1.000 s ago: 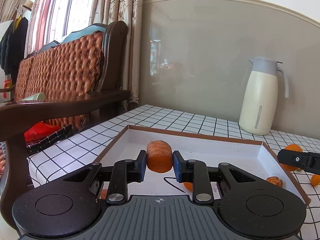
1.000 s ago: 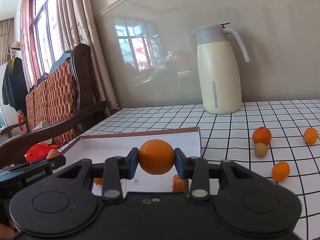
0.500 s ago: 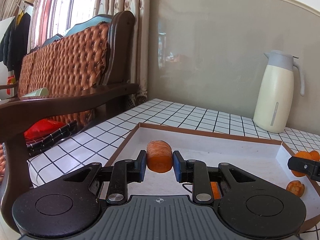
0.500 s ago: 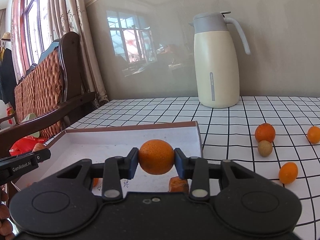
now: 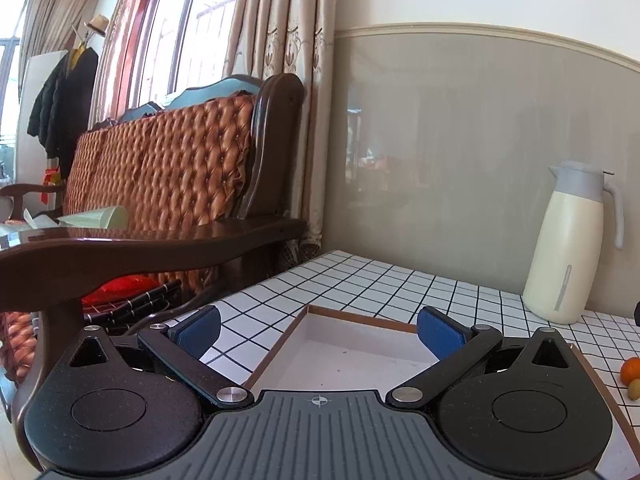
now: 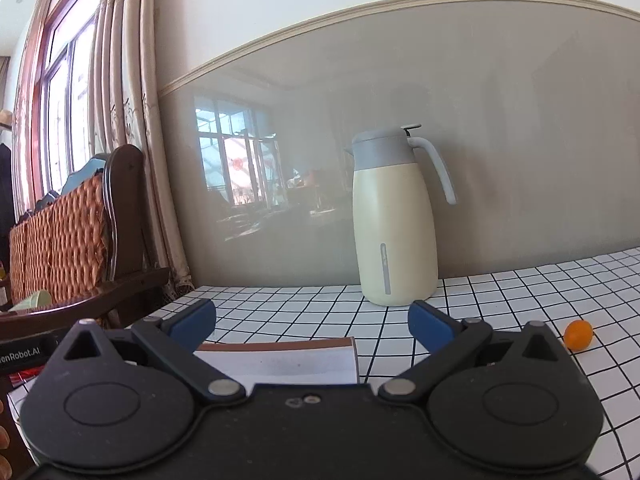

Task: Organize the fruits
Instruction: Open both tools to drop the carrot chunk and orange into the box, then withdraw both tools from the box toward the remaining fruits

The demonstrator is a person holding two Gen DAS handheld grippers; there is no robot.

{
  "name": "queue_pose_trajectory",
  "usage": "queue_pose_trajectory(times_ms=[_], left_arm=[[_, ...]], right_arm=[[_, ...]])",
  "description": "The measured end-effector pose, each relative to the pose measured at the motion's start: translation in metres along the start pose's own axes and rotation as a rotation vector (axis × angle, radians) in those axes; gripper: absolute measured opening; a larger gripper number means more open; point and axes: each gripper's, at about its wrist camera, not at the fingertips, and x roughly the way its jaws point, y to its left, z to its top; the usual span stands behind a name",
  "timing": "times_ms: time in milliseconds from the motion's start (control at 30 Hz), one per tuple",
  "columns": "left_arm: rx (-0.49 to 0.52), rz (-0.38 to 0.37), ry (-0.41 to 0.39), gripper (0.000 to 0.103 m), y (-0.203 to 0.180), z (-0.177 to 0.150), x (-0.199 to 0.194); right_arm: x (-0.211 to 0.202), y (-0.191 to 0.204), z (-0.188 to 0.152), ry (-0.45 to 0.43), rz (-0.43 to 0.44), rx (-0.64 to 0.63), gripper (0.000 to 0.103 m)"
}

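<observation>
My left gripper (image 5: 318,330) is opening, its blue pads (image 5: 434,330) spread wide with nothing between them, above the near end of the white box with a brown rim (image 5: 352,316). My right gripper (image 6: 312,320) is opening too, empty, over the box's far right corner (image 6: 280,360). The carrot piece and the orange that were held are out of sight below the gripper bodies. In the right wrist view a small orange fruit (image 6: 578,335) lies on the checked table. An orange (image 5: 631,369) and a small greenish-brown fruit (image 5: 634,389) show at the left view's right edge.
A cream thermos jug (image 6: 394,236) with a grey lid stands at the back by the wall, also the jug (image 5: 568,248) in the left view. A dark wooden sofa (image 5: 168,184) with an orange quilted cushion borders the table's left side. The checked tablecloth (image 6: 500,300) spreads right of the box.
Both grippers were shut, the left on a carrot piece, the right on an orange; both now stand wide and empty. Both views have tilted upward, showing less of the box.
</observation>
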Motion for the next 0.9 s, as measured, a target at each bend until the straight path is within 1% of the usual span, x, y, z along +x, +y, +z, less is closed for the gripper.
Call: queue_pose_trajectory(times_ms=[100, 300, 400, 467, 567, 700, 900], left_arm=[[0.077, 0.005, -0.015, 0.103, -0.007, -0.003, -0.004], [0.145, 0.006, -0.026, 0.103, -0.017, -0.005, -0.017], [0.153, 0.004, -0.025, 0.103, -0.020, -0.004, -0.022], [0.141, -0.013, -0.021, 0.103, -0.022, -0.004, -0.023], [0.129, -0.016, -0.002, 0.103, -0.027, -0.004, -0.024], [0.100, -0.084, 0.040, 0.103, -0.038, -0.006, -0.028], [0.135, -0.179, 0.056, 0.103, -0.070, -0.014, -0.040]], right_arm=[[0.002, -0.003, 0.000, 0.014, -0.004, 0.007, 0.097], [0.002, -0.007, -0.004, 0.062, 0.028, 0.036, 0.097], [-0.001, -0.010, -0.005, 0.080, 0.040, 0.038, 0.097], [-0.004, -0.014, -0.005, 0.081, 0.050, 0.044, 0.097], [-0.009, -0.022, -0.003, 0.087, 0.051, 0.050, 0.097], [-0.015, -0.038, -0.003, 0.103, 0.054, 0.074, 0.097], [-0.023, -0.062, -0.006, 0.137, 0.011, 0.082, 0.097]])
